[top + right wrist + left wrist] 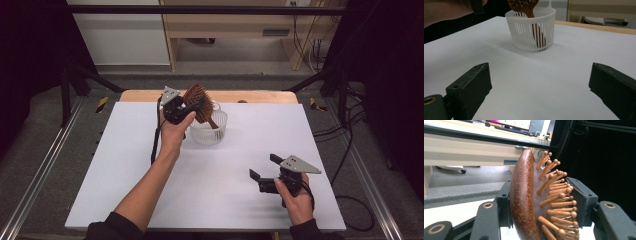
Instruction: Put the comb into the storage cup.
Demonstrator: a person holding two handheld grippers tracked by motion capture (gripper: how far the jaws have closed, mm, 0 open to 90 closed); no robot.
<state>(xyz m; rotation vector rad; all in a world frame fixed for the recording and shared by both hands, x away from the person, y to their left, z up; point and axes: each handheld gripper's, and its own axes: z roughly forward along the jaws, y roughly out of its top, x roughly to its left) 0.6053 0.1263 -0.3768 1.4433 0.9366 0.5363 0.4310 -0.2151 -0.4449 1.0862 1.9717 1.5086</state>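
From the high view you look forward and down on the whole table (150,200) from above your own side. The left gripper view sits raised and very close behind the hairbrush (524,202), facing level towards the room's far side. The right gripper view sits low over the table, facing the white basket (531,37) from some way off; it shares basket and hairbrush with the high view.

Reddish-brown wooden hairbrush (524,202) with lighter tan pegs, between the black fingers (581,197). Its handle stands in a white slatted basket (531,37) on a white table (150,165).
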